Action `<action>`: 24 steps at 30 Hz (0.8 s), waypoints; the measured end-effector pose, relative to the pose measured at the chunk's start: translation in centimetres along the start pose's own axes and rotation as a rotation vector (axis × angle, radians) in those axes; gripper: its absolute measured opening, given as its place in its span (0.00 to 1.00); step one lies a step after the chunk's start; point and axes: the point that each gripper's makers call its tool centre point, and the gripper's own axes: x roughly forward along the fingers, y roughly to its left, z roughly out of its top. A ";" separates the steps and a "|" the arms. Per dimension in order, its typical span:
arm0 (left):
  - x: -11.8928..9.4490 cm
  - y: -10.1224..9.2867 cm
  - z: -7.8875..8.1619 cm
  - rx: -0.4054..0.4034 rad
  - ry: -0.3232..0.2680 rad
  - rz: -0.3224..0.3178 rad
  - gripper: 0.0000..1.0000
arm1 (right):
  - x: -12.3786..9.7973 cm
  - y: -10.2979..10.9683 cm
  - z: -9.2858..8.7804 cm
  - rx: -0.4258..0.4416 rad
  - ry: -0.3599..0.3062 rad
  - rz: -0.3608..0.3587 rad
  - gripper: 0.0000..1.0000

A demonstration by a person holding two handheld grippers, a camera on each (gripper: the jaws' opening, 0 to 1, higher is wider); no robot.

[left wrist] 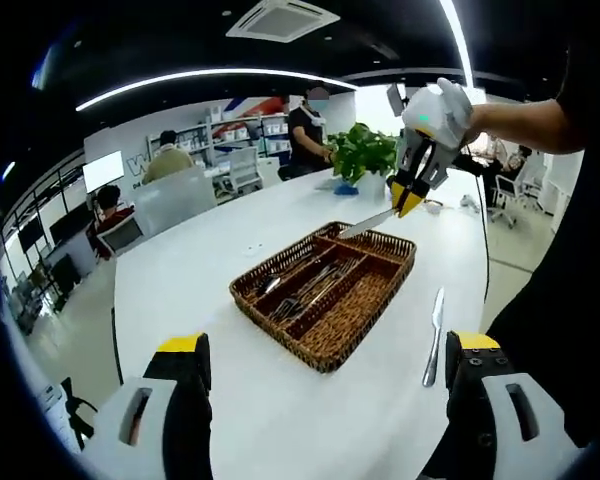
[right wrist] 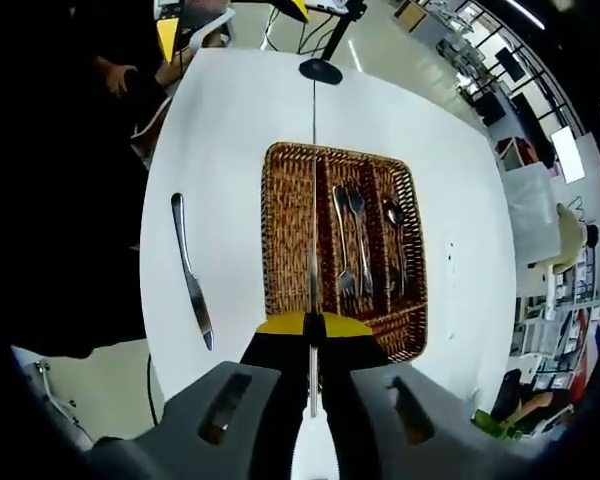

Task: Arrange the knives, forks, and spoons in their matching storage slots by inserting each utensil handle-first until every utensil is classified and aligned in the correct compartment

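One knife (right wrist: 314, 200) was pinched in the right gripper (right wrist: 313, 322) above the basket (right wrist: 276, 230). Another knife (right wrist: 191, 270) lay on the table (right wrist: 230, 110). Left gripper (left wrist: 325, 355) hung wide open, holding nothing.

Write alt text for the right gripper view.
The right gripper is shut on a knife, holding it above a wicker tray on a white table. Forks and spoons lie in the tray's other compartments, and a second knife lies on the table beside the tray.
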 end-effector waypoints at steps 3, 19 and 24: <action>0.1 0.2 0.1 -0.001 -0.002 0.006 0.99 | 0.1 -0.6 0.1 -0.001 0.003 0.003 0.00; -0.3 -0.1 0.4 -0.012 0.001 0.031 0.99 | 0.7 -3.8 0.5 -0.038 0.046 0.008 0.00; -0.5 -0.2 0.5 -0.019 -0.001 0.041 0.99 | 1.1 -3.8 0.6 -0.046 0.057 0.026 0.00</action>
